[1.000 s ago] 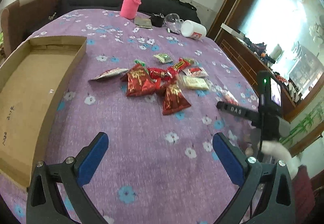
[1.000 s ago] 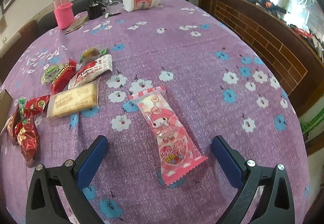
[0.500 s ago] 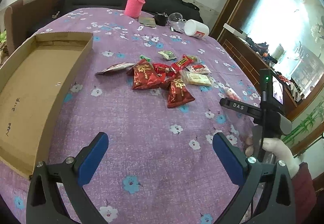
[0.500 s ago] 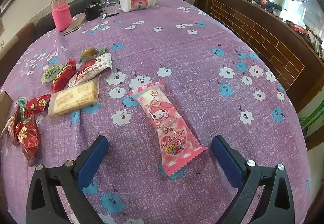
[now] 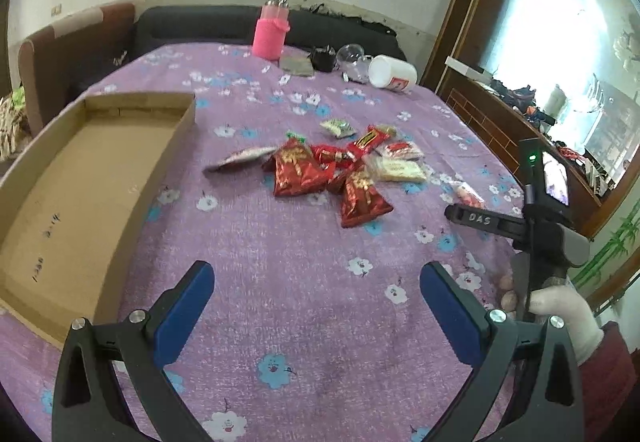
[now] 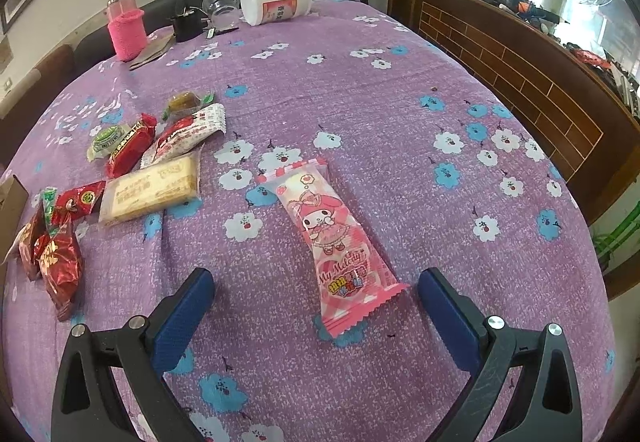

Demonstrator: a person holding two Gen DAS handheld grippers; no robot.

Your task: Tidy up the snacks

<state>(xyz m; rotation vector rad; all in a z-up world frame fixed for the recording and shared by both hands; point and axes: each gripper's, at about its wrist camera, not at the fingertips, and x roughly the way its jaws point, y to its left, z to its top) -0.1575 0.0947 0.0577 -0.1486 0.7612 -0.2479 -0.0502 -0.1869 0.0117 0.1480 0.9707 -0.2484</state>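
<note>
A pile of snack packets lies mid-table: red bags [image 5: 297,171], a pale biscuit pack [image 5: 396,169] and small candies. An open cardboard box [image 5: 80,178] sits at the left. My left gripper [image 5: 316,302] hovers open over bare cloth, short of the pile. In the right wrist view a pink My Melody packet [image 6: 334,232] lies just ahead of my open right gripper [image 6: 316,302], its near end between the blue fingertips [image 6: 188,300]. The biscuit pack [image 6: 150,188] and red bags [image 6: 60,266] lie to its left. The right gripper's body [image 5: 532,218] and a gloved hand show at the left view's right edge.
A pink-sleeved bottle [image 5: 270,32], a white jar on its side [image 5: 392,72], a clear cup [image 5: 350,56] and dark small items stand at the table's far end. A wooden brick-patterned ledge [image 6: 520,62] runs along the right. A sofa [image 5: 80,42] lies beyond.
The left gripper has drawn back and tilted up, so the box and pile look farther away. The right gripper has eased back and up a little; the pink packet has not moved.
</note>
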